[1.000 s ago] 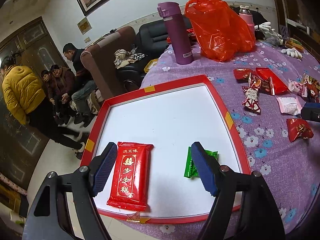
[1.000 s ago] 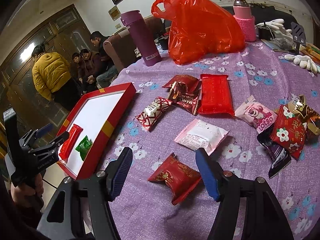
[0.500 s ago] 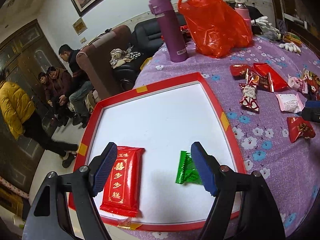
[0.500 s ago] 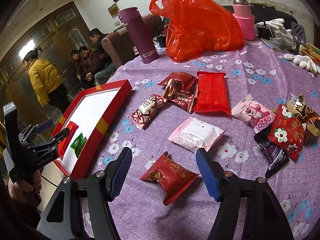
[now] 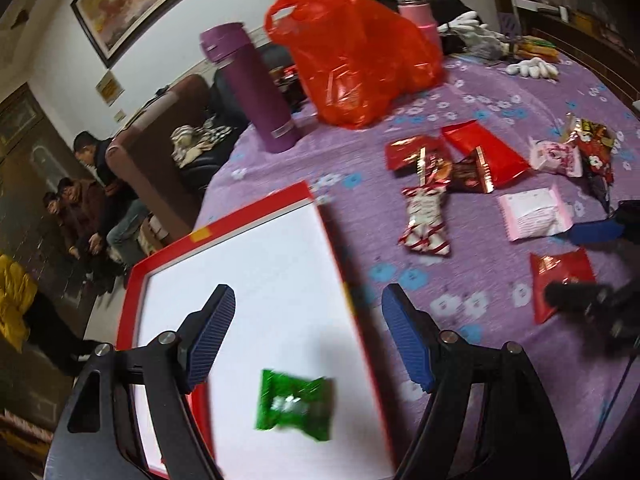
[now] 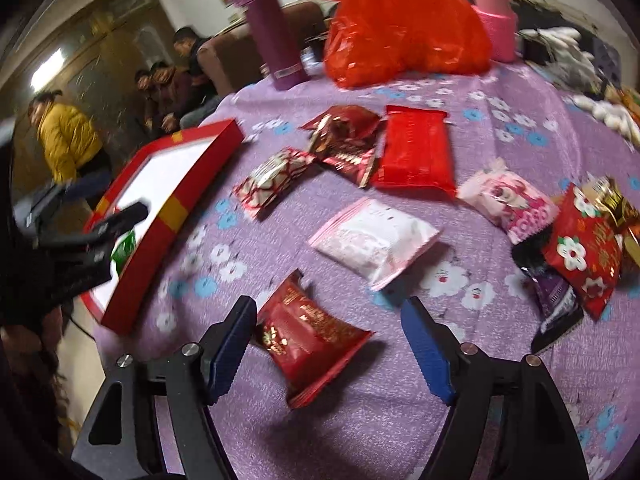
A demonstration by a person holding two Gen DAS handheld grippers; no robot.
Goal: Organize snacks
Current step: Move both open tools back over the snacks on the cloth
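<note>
My left gripper (image 5: pixel 308 336) is open and empty above the red-rimmed white tray (image 5: pixel 332 240), which holds a green candy packet (image 5: pixel 294 408). A red packet in the tray is mostly hidden behind my left finger. My right gripper (image 6: pixel 328 344) is open, its fingers straddling a dark red snack packet (image 6: pixel 308 336) on the purple cloth. That packet also shows in the left wrist view (image 5: pixel 560 276), with the right gripper beside it. Several more snacks lie on the cloth: a pale pink packet (image 6: pixel 372 236), a red-and-white candy (image 6: pixel 272 176) and a flat red packet (image 6: pixel 416 152).
A purple flask (image 5: pixel 252 88), an orange-red plastic bag (image 5: pixel 360 56) and a pink flask (image 6: pixel 496 28) stand at the table's far side. White gloves (image 5: pixel 532 68) lie far right. People sit and stand beyond the table's left edge. The tray (image 6: pixel 176 208) sits at the left edge.
My left gripper has swung right, so the snacks on the cloth come into view. My right gripper has moved down and forward, closing in around the dark red packet.
</note>
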